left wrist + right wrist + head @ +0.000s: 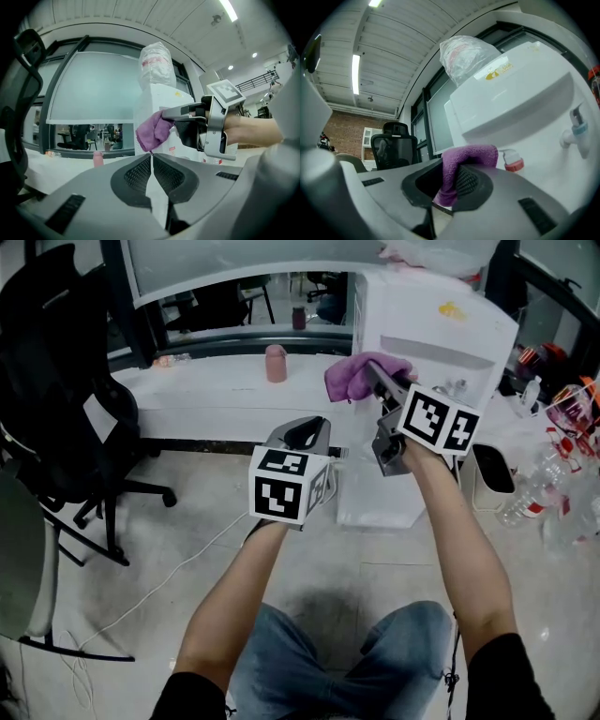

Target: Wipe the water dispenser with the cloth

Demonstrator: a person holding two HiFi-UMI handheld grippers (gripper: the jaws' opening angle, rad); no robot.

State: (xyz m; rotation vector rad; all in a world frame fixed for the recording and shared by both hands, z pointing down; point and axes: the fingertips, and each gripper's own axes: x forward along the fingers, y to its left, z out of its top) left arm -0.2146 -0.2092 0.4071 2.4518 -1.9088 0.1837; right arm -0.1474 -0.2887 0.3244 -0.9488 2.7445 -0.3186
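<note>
Right gripper [447, 183]: my fingers pinch the cloth [471, 154], held up near the dispenser [520, 93] front.
Left gripper [151, 157]: fingers pressed together, empty, lower and to the left.
Around: bag [464, 56] atop the dispenser; taps [576, 131] right of the cloth; pink cup [275, 363] on the desk [206, 395]; black chair [56, 399] far left.

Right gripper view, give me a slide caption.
Right gripper grips a purple cloth before the white water dispenser.

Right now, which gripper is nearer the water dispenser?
Right. The right gripper, holding the cloth, is close before the water dispenser; the left gripper sits farther back, to its left.
</note>
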